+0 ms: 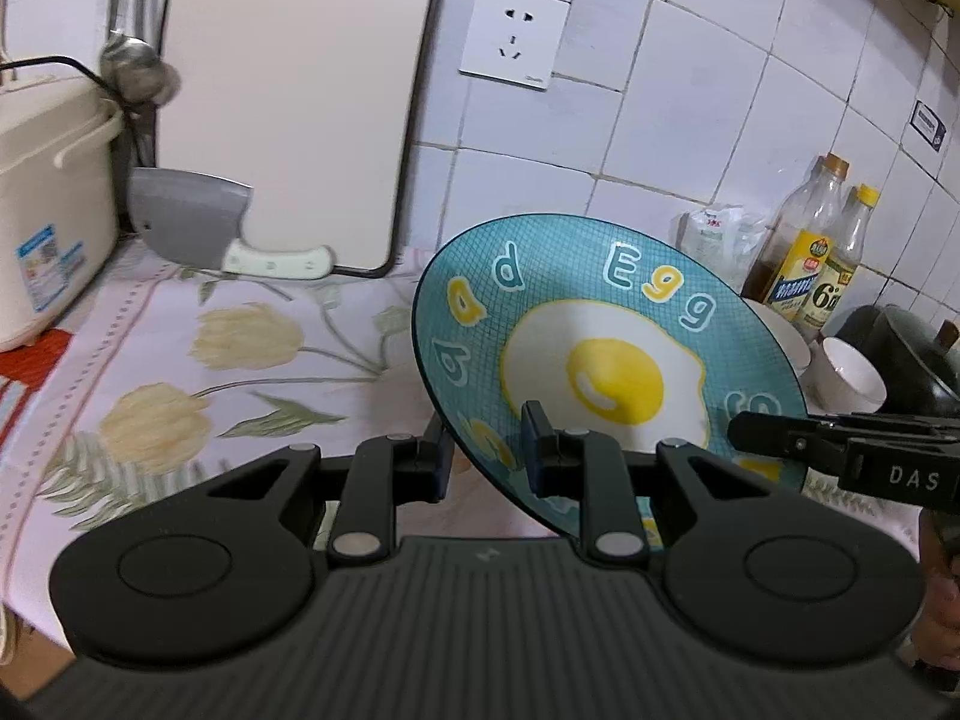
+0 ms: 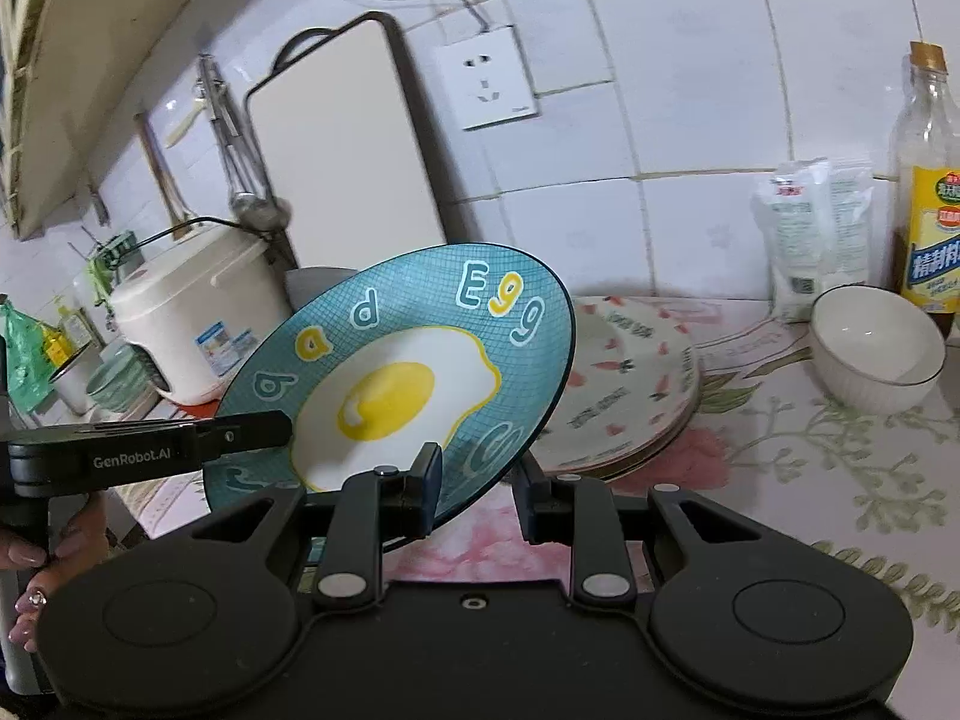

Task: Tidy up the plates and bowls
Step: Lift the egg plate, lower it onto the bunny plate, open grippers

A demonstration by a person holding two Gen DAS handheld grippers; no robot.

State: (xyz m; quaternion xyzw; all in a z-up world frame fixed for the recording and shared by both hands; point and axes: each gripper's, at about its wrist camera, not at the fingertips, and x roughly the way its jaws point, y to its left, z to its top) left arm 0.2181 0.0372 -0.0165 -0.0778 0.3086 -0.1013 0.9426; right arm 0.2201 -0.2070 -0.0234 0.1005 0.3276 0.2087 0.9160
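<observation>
A teal plate (image 1: 600, 312) with a fried-egg picture and the letters "Egg" hangs tilted above the flowered counter. My left gripper (image 1: 489, 456) is shut on its near rim, one finger on each face. My right gripper (image 2: 480, 489) is shut on the same plate (image 2: 408, 360) at its lower right rim. Each gripper shows in the other's view: the right one (image 1: 744, 429) comes in from the right and the left one (image 2: 282, 423) from the left. Behind the plate lies a stack of carrot-pattern plates (image 2: 636, 384), with a white bowl (image 2: 876, 348) to its right.
A cream rice cooker (image 2: 198, 324) and a stack of teal bowls (image 2: 117, 381) stand at the left. A cutting board (image 1: 288, 102) and a cleaver (image 1: 192, 216) lean on the tiled wall. Bottles (image 1: 810, 252), a white packet (image 2: 816, 234) and a dark pot (image 1: 900, 354) are at the right.
</observation>
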